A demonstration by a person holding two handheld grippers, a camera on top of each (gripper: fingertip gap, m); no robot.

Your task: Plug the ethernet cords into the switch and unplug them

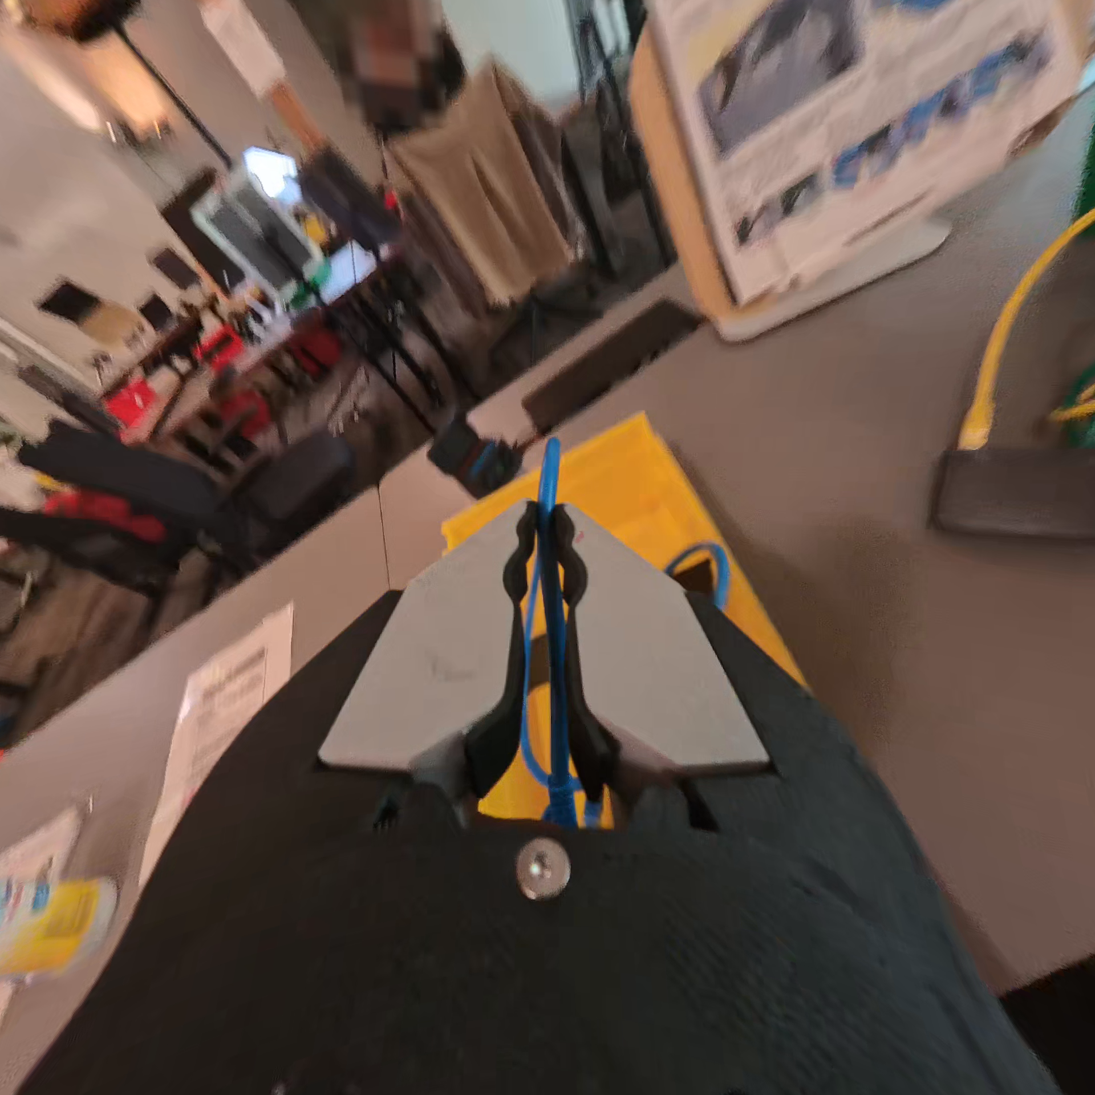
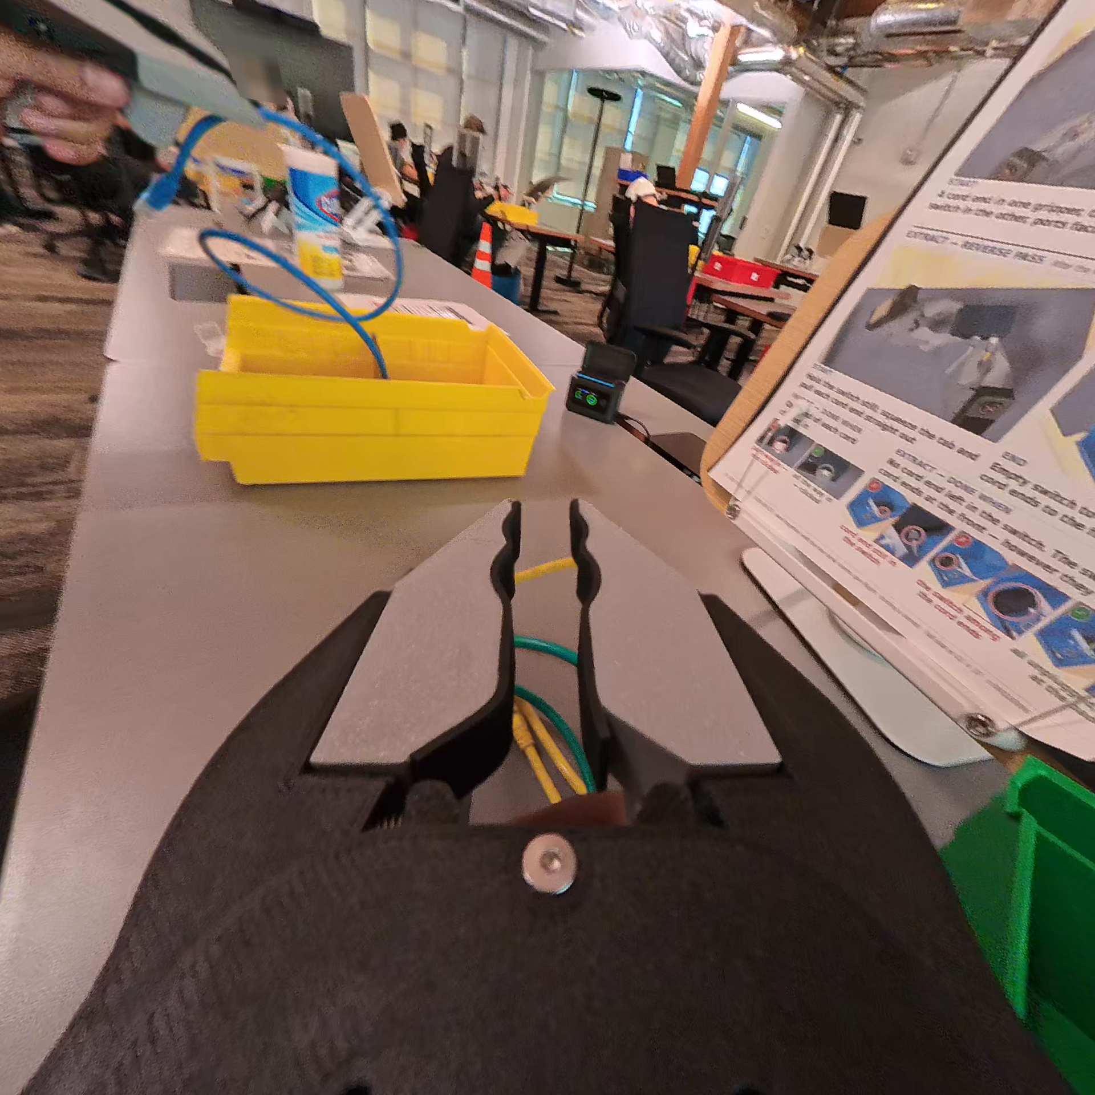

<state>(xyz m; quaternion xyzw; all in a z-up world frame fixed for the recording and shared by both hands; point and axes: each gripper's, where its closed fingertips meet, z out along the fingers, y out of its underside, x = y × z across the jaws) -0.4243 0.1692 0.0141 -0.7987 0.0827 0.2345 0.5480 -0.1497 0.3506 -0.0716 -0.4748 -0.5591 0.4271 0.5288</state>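
A grey table [image 2: 178, 592] fills the lower half of both views, with a wide room of desks and dark chairs blurred behind it. In the right wrist view, upper left of the frame, a person's hand [image 2: 56, 103] holds the left gripper [image 2: 237, 109] raised above the table, its fingers clamped on a blue ethernet cord [image 2: 349, 178] whose loops hang down into a yellow bin [image 2: 367, 426] at centre left; one blue plug dangles free at upper left. Behind the bin stands a wipes canister [image 2: 314, 219], and just right of the bin sits a small black device [image 2: 598, 385] near the table's far edge. Bare tabletop lies between the bin and the right gripper [image 2: 545, 533] at lower centre, whose fingers stand apart with nothing between them; yellow cord [image 2: 545, 752] and green cord [image 2: 551, 652] lie on the table beneath. An instruction board [image 2: 948, 415] on a white base closes off the right side, with a green bin [image 2: 1055, 889] at lower right. In the left wrist view the black switch [image 1: 1019, 492] rests at the right edge, a yellow plug entering it from above.
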